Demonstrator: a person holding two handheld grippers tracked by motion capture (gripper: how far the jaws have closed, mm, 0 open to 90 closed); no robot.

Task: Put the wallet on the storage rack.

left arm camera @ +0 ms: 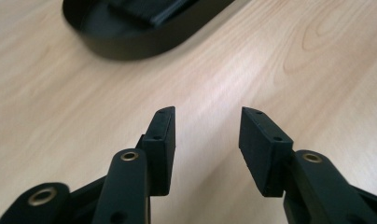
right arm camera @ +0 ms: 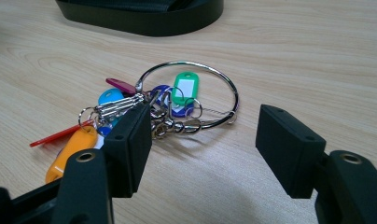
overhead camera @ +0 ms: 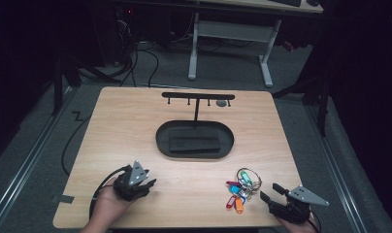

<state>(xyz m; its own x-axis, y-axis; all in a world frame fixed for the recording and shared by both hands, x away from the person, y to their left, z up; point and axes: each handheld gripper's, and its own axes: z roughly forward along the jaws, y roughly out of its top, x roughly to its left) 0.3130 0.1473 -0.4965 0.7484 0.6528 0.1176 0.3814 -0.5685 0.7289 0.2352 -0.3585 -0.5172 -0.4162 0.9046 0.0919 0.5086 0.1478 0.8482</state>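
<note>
Worktop (overhead camera: 136, 126), light wood, carries everything. Black oval tray (overhead camera: 165, 145) sits mid-worktop toward the far edge, a dark block lying in it; a black hook rack (overhead camera: 198, 95) stands on a post at the tray's far side, hooks bare apart from a small grey thing at the right end.

Key bunch (overhead camera: 240, 189) lies flat near the near right corner: a big wire ring (right arm camera: 224, 79) with coloured tags fanned toward the near edge, orange tag (right arm camera: 70, 149) lowest, green tag (right arm camera: 185, 86) inside the ring.

Right gripper (overhead camera: 274, 196) is low at the near right corner, just beside the bunch, jaws well apart, nothing between the pads. Its left pad (right arm camera: 130, 144) sits in front of the small rings and clips.

Left gripper (overhead camera: 148, 187) hovers near the near left corner, well apart from the keys, jaws about half open, empty, bare wood between its pads (left arm camera: 161, 140).

Risks, as I judge them:
- Closing now likely catches a tag or a small split ring rather than the big ring, so the bunch dangles lopsided or slips.
- The thin wire ring lies flat on the wood; pads may skate over it and push the bunch toward the near edge.
- If it is to hang on the rack, a swinging cluster could miss the hooks.
- The left gripper is too far off to steady anything.
</note>
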